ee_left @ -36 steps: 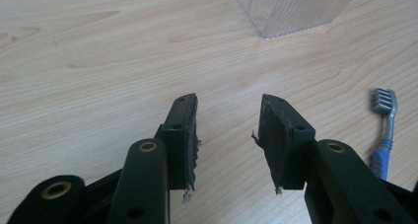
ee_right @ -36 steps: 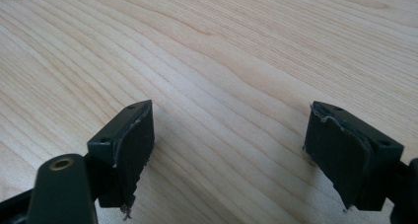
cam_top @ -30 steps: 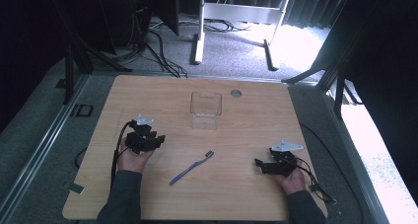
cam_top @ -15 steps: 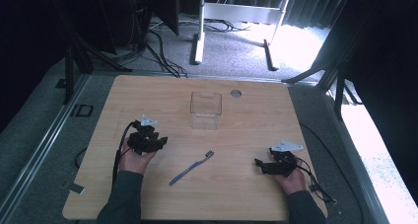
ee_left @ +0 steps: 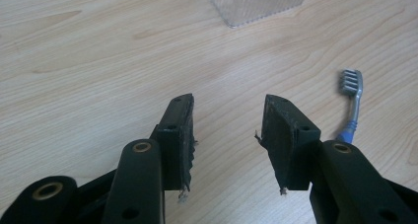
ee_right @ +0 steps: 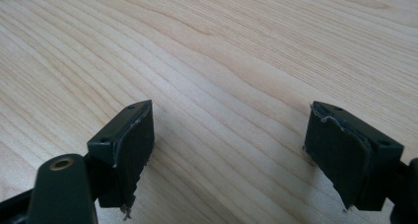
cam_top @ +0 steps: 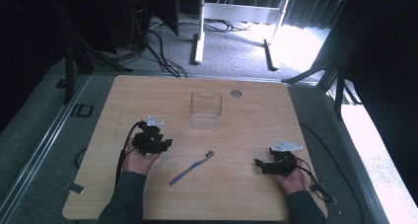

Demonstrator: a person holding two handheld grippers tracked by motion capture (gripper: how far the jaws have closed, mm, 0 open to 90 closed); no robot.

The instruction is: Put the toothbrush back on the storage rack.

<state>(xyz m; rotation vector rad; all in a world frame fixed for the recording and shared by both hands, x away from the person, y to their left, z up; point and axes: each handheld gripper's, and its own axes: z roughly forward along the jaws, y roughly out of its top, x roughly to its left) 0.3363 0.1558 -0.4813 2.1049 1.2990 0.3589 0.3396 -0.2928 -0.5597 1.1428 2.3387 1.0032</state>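
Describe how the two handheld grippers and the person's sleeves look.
Both are black. The left gripper and right gripper each carry a pale grey three-cornered plate on top and trail a black cable. Each has two blocky black jaws with dark, frayed-edged pads and brass-ringed pivot holes. The person's sleeves are dark grey-green.

right gripper [ee_right: 229,157]: jaws wide apart, nothing between | over wooden table [ee_right: 236,56]

I see a blue toothbrush [cam_top: 191,167] with grey bristles, a clear ribbed plastic box [cam_top: 206,109], a pale wooden table [cam_top: 256,115] with fine grain lines, black left gripper [ee_left: 226,135], black right gripper [ee_right: 229,150], grey speckled carpet [cam_top: 162,46].
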